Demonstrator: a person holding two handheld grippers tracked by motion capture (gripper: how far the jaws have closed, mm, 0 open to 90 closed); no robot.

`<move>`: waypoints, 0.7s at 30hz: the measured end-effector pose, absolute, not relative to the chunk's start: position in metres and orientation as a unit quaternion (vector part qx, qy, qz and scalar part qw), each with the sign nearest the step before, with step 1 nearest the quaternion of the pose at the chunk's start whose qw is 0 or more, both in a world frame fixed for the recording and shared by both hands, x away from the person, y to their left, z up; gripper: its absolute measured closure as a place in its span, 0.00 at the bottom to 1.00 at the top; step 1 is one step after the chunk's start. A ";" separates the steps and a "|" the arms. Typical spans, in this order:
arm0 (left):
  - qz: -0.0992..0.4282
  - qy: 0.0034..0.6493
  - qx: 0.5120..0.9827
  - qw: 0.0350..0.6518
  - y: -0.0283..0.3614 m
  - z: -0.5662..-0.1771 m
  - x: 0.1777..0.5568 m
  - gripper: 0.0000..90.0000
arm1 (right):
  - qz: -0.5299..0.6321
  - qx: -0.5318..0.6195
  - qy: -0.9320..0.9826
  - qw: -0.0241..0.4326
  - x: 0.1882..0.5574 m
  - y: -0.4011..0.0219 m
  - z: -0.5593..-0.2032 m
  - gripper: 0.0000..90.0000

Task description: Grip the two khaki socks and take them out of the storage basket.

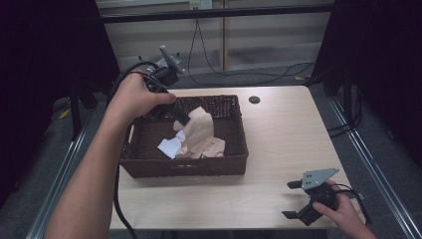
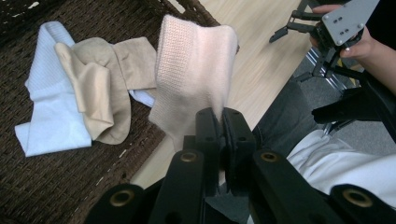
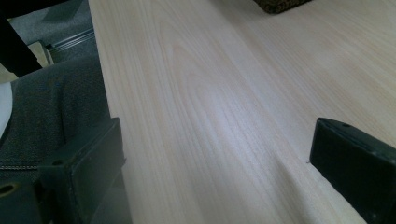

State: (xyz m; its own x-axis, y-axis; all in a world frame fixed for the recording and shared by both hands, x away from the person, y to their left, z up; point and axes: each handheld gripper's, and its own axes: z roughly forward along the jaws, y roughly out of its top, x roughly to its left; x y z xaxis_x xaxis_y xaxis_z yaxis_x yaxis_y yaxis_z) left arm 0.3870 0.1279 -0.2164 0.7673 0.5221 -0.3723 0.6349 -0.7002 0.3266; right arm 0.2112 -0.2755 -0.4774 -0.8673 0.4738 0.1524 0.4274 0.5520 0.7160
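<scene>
Left gripper (image 2: 220, 122) is clamping a pale pink sock (image 2: 194, 77), holding it up over the wicker basket (image 1: 234, 164). Remaining socks (image 2: 88, 84) are lying in the basket. Right gripper (image 1: 293, 199) is sitting wide open over the table (image 1: 278, 129), gripping nothing.
</scene>
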 end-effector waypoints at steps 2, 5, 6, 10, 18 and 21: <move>-0.126 0.314 0.915 0.222 0.128 -0.216 0.385 0.96 | 0.398 0.256 0.880 0.029 0.211 -0.276 -0.477 0.03; -0.127 0.307 0.917 0.221 0.126 -0.217 0.380 0.96 | 0.399 0.255 0.880 0.028 0.211 -0.276 -0.477 0.03; -0.130 0.305 0.917 0.222 0.126 -0.217 0.378 0.96 | 0.399 0.256 0.880 0.028 0.211 -0.276 -0.477 0.03; -0.135 0.289 0.921 0.225 0.124 -0.218 0.374 0.96 | 0.399 0.256 0.880 0.028 0.211 -0.276 -0.477 0.03; -0.135 0.274 0.926 0.220 0.117 -0.228 0.364 0.96 | 0.398 0.256 0.881 0.030 0.211 -0.276 -0.477 0.03; -0.140 0.265 0.928 0.221 0.114 -0.234 0.361 0.96 | 0.398 0.256 0.880 0.029 0.211 -0.276 -0.477 0.03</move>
